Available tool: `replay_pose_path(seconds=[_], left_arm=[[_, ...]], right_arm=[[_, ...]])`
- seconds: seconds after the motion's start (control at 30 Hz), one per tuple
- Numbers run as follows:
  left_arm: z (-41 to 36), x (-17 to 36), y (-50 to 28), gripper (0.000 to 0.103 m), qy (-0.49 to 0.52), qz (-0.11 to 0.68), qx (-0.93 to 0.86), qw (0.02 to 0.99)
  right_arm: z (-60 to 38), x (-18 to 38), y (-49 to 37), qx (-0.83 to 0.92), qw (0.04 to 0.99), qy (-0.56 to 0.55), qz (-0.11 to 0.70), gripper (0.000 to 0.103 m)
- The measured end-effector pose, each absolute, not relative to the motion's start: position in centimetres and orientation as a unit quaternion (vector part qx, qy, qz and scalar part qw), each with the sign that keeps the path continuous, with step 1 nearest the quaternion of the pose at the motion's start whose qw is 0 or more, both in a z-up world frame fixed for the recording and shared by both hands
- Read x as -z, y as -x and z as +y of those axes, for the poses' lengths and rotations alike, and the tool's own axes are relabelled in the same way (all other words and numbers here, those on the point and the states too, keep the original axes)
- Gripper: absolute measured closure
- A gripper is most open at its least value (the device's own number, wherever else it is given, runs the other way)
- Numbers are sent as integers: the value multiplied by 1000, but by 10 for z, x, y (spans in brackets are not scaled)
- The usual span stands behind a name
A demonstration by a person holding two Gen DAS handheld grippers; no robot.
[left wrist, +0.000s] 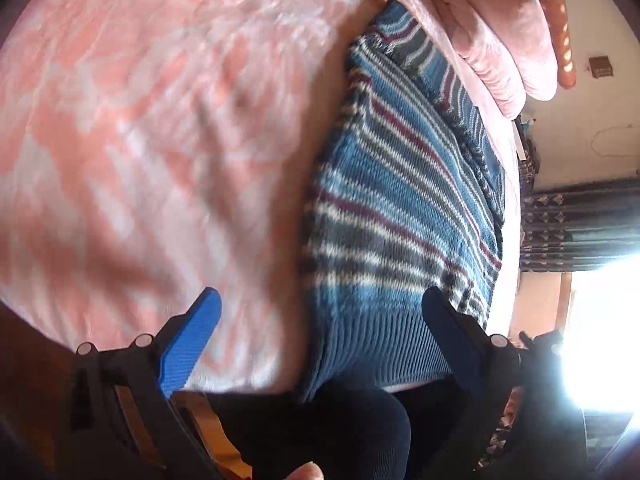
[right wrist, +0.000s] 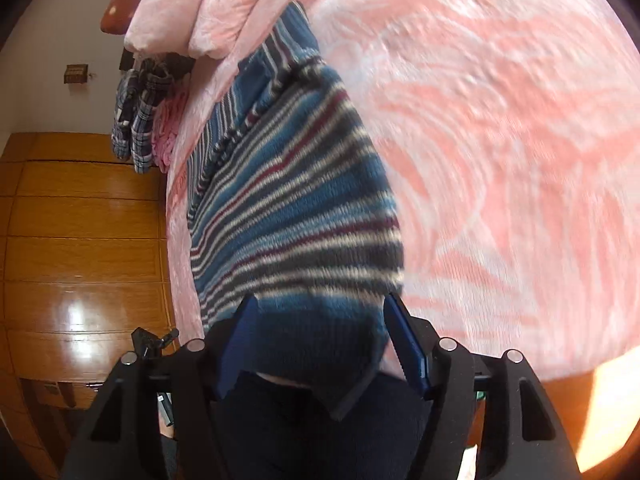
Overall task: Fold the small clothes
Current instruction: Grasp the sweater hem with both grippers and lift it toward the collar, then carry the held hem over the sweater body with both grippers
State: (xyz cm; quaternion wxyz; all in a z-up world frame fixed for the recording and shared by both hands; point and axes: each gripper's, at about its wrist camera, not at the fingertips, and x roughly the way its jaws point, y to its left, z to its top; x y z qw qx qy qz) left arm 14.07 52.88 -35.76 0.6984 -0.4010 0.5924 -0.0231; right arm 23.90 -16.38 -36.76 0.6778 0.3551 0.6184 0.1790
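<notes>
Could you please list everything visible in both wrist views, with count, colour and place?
striped sweater: one, blue with white, grey and maroon stripes, flat on the bed, ribbed hem nearest the grippers
bedspread: one, pink and white pattern, covering the bed
folded blankets: a stack, pale pink, at the bed's far end
plaid garment: one, navy and white, hanging off the bed's far corner
wooden cabinet: one, glossy orange-brown, beside the bed
curtain: one, dark patterned, by the bright window
left gripper: blue pads, open, over the hem
right gripper: blue pads, open, straddling the hem
</notes>
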Motion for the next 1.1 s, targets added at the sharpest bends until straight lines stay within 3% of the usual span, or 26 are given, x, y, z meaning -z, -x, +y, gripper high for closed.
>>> replay_pose_path(seconds=[0.23,0.3,0.7,0.73,0.77,0.8,0.87,0.9,0.93,0.97,1.1], left_arm=[[501,371,-118,3,448,604,99,652],[496,378,-117,3,466,606,101,637],[485,405,-123,6,501,629,74,590],[484,404,-125,15,499,630,75,590],[484,404,-125,31,493,635,70,591],[484,404,-126,36,488,640,64,590],[486,406,-125,69,485,649,60,583],[488,408,-125,76,481,655,58,579],[490,410,-123,88,479,660,57,576],[492,411,-121,93,482,661,57,572],[499,400,-115,95,514,635,60,574]], right_arm=[[-155,385,-177,-184,646,-390,629,43],[-149,388,-175,-187,644,-395,628,49],[-122,421,-195,-171,624,-400,649,54],[-121,422,-196,-172,625,-398,649,54],[-120,422,-198,-173,625,-395,650,57],[-118,422,-199,-174,627,-391,651,63],[-116,422,-201,-173,634,-379,651,76],[-115,421,-202,-173,639,-372,651,86],[-114,420,-202,-172,643,-368,649,88],[-114,417,-202,-173,646,-368,646,92],[-117,399,-199,-181,660,-378,624,94]])
